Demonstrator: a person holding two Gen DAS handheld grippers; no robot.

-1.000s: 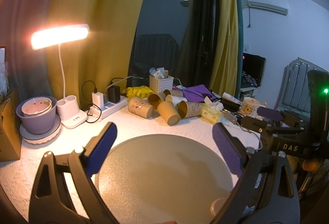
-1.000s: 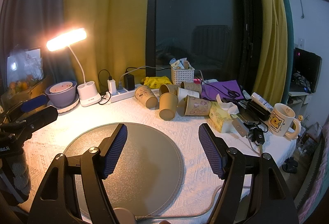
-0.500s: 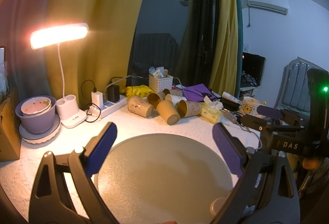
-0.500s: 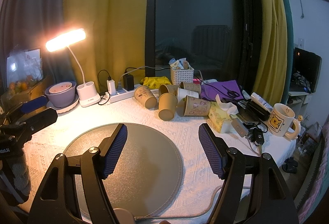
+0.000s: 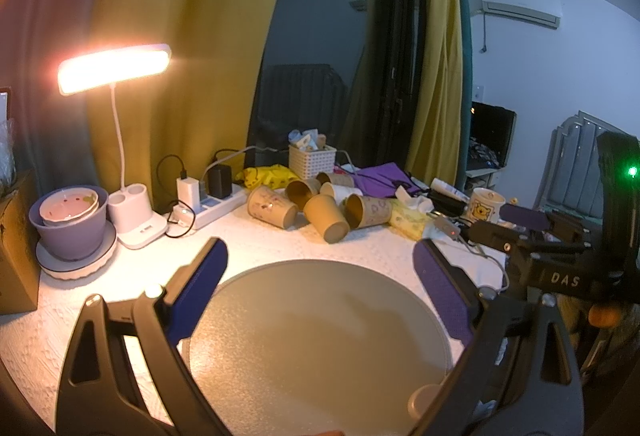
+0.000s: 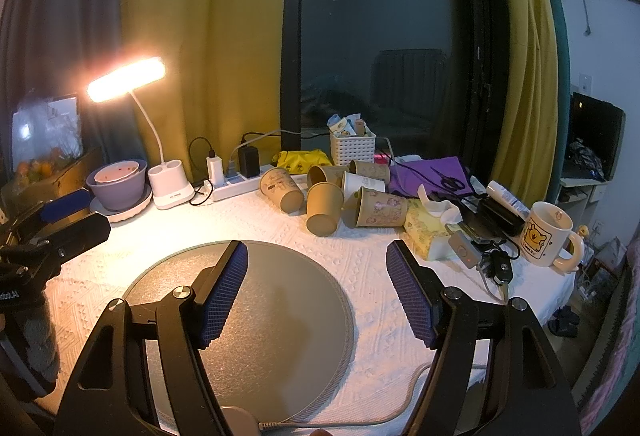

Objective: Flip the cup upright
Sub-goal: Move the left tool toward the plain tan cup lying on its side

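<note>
The left gripper [image 5: 320, 264] hangs above a round grey mat [image 5: 316, 324] with its blue-padded fingers [image 5: 198, 290] spread wide and nothing between them. The right gripper [image 6: 316, 272] hovers over the same mat [image 6: 272, 316], likewise spread wide and holding nothing.

Beyond the mat's far edge, well apart from both grippers, lies a huddle of paper cups on the white textured tablecloth [image 6: 360, 268]. All the cups I can make out are on their sides. Nearest is a plain brown cup [image 6: 324, 212] with its base turned toward the camera. To its left lies a printed cup [image 6: 280, 188], also base forward. To its right a printed cup [image 6: 380, 210] lies with its mouth facing left, touching a yellow tissue pack [image 6: 426, 232]. Behind these sit three more cups, one of them white [image 6: 356, 182]; how they touch each other is hard to tell at this distance.

Behind the cups stands a white lattice basket [image 6: 352, 146]. Left of them a white power strip [image 6: 236, 184] runs toward a lit desk lamp [image 6: 126, 78], and beside the lamp's base is a purple bowl [image 6: 116, 184]. At the far right edge of the table stands a bear-printed mug [image 6: 546, 232], upright
</note>
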